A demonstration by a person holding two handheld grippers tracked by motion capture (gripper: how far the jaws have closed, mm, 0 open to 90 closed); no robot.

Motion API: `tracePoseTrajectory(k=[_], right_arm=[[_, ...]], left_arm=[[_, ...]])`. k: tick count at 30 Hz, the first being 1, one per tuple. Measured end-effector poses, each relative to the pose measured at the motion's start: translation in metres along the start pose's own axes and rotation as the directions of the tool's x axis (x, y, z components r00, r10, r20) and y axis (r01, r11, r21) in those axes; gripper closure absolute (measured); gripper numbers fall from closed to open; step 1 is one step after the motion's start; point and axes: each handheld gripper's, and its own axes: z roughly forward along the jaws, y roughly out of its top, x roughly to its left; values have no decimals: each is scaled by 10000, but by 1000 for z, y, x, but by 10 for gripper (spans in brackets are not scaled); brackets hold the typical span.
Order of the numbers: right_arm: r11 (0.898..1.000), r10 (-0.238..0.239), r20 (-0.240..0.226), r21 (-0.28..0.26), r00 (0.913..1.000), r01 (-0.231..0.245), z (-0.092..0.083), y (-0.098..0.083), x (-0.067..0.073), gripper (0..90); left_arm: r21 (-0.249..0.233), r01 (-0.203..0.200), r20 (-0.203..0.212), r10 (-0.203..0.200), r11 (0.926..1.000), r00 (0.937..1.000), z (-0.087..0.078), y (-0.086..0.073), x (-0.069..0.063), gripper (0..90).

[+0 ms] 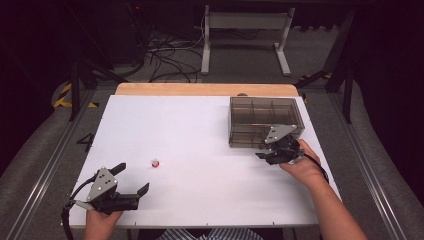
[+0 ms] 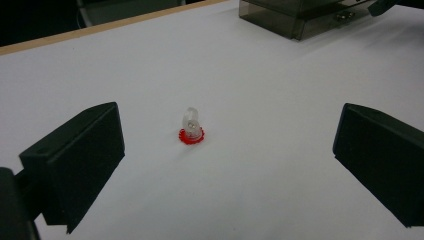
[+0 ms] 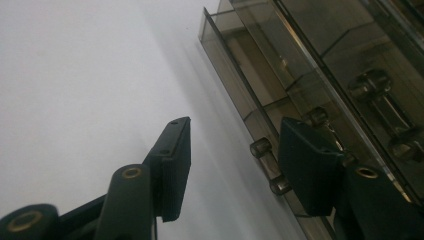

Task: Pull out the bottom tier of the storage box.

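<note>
1. Table, seen from the high view: the smoky drawer box sits at the far right with its long side running across the table and its drawer fronts facing the person. The right gripper is at the box's near lower edge, jaws apart. The left gripper rests near the front left corner, jaws wide apart and holding nothing. A small bulb-shaped piece stands alone on the white top, well apart from the box.

2. Left gripper view: the clear bulb on a red toothed base stands upright, long axis vertical, dome up, ahead of and between the open jaws. It looks top-heavy; a sideways nudge from one jaw could tip it and let it roll.

3. Right gripper view: the jaws are apart beside a lower drawer, which sits slightly pulled out. One jaw partly covers its small clear handle. Whether a pad touches it, I cannot tell. A one-sided pull could slip off the knob or drag the light box across the table.
</note>
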Motion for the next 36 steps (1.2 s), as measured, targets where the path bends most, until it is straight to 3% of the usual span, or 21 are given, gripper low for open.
tracePoseTrajectory(k=[19, 20, 28, 32, 36], right_arm=[[9977, -428, 441, 552, 9981, 404, 10, -3, -5, 488], [9951, -729, 458, 706, 9963, 696, 9, -3, -5, 495], [9915, -1106, 724, 773, 9912, 1050, 12, -3, -2, 507], [9848, -1509, 935, 1006, 9841, 1415, 13, -2, 1, 515], [9853, -1474, 1006, 1020, 9839, 1372, 16, -1, 2, 520]], left_arm=[[35, -11, 92, 10, 10000, 10000, 1, 0, 0, 13], [51, -53, 84, 53, 10000, 10000, 1, 0, 0, 13], [34, -62, 74, 62, 10000, 10000, 0, 0, 0, 13], [52, -52, 93, 52, 10000, 9999, 1, 0, 0, 13], [50, -55, 94, 54, 10000, 9999, 1, 0, 0, 13]])
